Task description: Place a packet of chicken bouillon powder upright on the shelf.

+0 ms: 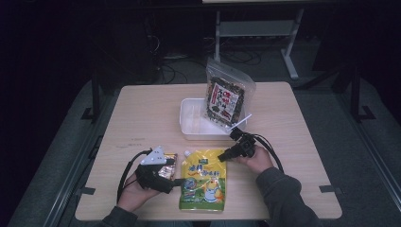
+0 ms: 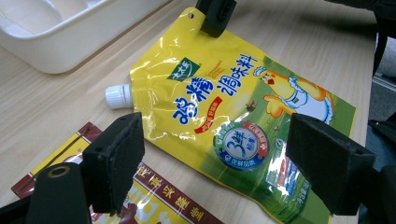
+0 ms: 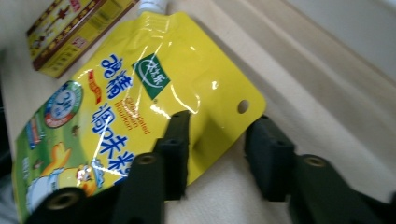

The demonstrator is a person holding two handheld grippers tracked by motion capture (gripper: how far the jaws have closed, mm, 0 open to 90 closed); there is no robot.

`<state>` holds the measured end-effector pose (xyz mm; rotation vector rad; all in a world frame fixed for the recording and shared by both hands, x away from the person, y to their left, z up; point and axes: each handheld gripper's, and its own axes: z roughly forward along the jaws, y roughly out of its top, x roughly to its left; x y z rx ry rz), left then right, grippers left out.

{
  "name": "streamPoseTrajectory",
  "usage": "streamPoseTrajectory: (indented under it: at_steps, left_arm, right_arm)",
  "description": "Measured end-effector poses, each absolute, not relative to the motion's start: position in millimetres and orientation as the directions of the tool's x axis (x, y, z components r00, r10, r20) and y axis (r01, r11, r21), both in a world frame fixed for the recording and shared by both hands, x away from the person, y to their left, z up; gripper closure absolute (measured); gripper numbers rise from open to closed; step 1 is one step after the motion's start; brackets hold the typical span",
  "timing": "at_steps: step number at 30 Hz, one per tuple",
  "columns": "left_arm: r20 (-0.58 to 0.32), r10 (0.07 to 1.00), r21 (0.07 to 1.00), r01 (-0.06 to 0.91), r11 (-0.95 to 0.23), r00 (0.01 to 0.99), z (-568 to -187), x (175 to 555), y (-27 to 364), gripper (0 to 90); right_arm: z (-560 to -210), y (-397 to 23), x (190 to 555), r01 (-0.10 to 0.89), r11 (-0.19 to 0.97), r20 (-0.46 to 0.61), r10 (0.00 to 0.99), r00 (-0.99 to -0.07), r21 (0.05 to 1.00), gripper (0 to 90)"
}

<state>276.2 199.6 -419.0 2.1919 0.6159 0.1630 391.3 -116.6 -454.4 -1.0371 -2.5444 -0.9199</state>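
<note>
A yellow spout pouch (image 1: 203,182) with a cartoon chicken lies flat near the table's front edge. My right gripper (image 1: 223,156) is down at its upper right corner. In the right gripper view the jaws (image 3: 217,135) straddle that corner of the pouch (image 3: 116,93): one pad rests on the foil, the other stands on the table just off its edge, and a gap shows between them. My left gripper (image 1: 175,172) stands open at the pouch's left side, its pads (image 2: 116,158) wide apart above the pouch (image 2: 233,107) and a red-and-yellow box (image 2: 154,196).
A white tray (image 1: 189,127) stands behind the pouch, with a clear bag of dark snacks (image 1: 224,97) upright in its right end. The red-and-yellow box (image 1: 168,163) lies partly under the left gripper. Bare wood stretches to the left and right of the tray.
</note>
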Motion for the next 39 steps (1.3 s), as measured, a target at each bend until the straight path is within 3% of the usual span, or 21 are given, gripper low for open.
streamPoseTrajectory:
  at_steps: [9, 39]
  left_arm:
    - [-0.095, 0.486, 0.756, 0.381, -0.533, 0.869, -421, 277, 201, 19.1]
    - [-0.160, 0.454, 0.741, 0.410, -0.531, 0.877, -434, 280, 190, 18.0]
  right_arm:
    - [-451, -119, 390, 0.694, 0.542, 0.472, 0.509, -0.720, 0.474, 88.6]
    - [-392, -140, 357, 0.619, 0.457, 0.426, 0.460, -0.779, 0.639, 89.5]
